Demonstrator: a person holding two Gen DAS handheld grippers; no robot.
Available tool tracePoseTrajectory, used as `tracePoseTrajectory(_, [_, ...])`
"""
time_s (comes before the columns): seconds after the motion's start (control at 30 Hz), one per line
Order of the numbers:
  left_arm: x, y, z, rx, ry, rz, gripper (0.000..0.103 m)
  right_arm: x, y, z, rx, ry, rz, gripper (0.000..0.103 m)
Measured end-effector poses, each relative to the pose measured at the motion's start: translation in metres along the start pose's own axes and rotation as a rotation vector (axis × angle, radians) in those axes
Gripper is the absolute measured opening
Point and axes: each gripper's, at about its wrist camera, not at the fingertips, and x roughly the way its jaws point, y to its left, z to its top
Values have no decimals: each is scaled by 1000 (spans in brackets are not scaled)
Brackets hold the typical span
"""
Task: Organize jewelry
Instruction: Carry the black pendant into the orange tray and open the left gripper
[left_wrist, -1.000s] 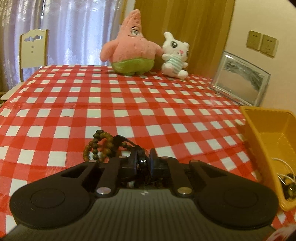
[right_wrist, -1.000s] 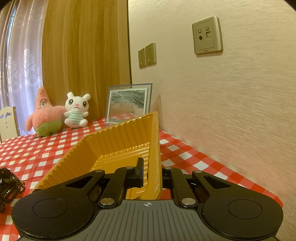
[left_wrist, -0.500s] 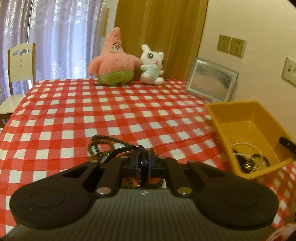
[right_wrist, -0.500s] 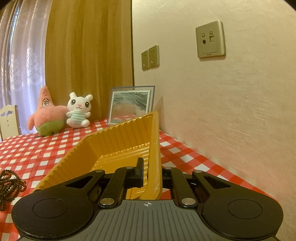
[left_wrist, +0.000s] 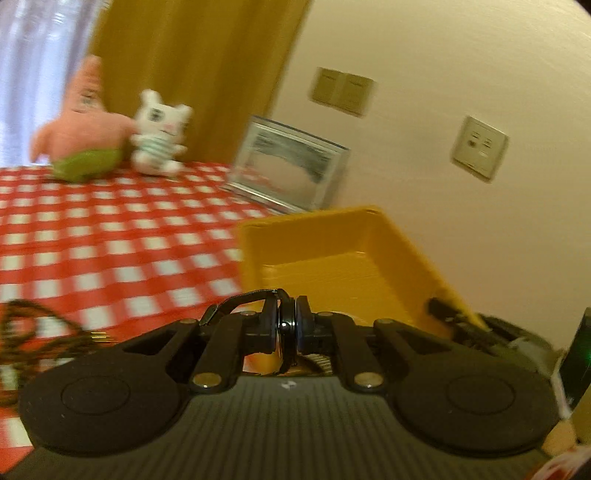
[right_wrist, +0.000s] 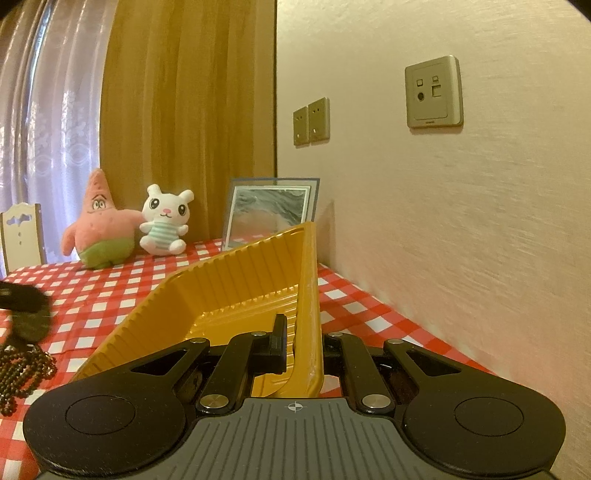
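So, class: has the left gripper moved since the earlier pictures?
Yes. The left gripper, shut on a black bracelet, has swung right across the checked tablecloth toward the yellow tray, which now lies straight ahead.

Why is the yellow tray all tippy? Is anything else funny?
The yellow tray sits tilted, one side lifted because the right gripper pinches its wall. A string of brown beads dangles from the left gripper over the checked tablecloth.

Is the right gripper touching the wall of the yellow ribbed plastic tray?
Touching. In the right wrist view the right gripper has its jaws closed on the yellow ribbed plastic tray, one finger inside the near wall and one outside, with no gap showing.
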Motion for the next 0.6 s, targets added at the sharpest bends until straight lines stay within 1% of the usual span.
tracePoseTrajectory(0.13, [31, -24, -3, -19, 56, -101, 8, 0, 0, 1, 1, 1, 2, 9])
tracePoseTrajectory(0.23, [50, -39, -9, -5, 92, -136, 8, 0, 0, 1, 3, 1, 3, 9])
tracePoseTrajectory(0.33, [65, -47, -18, -18, 129, -152, 8, 0, 0, 2, 4, 1, 4, 9])
tracePoseTrajectory(0.6, [79, -52, -29, -53, 159, -145, 9, 0, 0, 1, 11, 3, 4, 9])
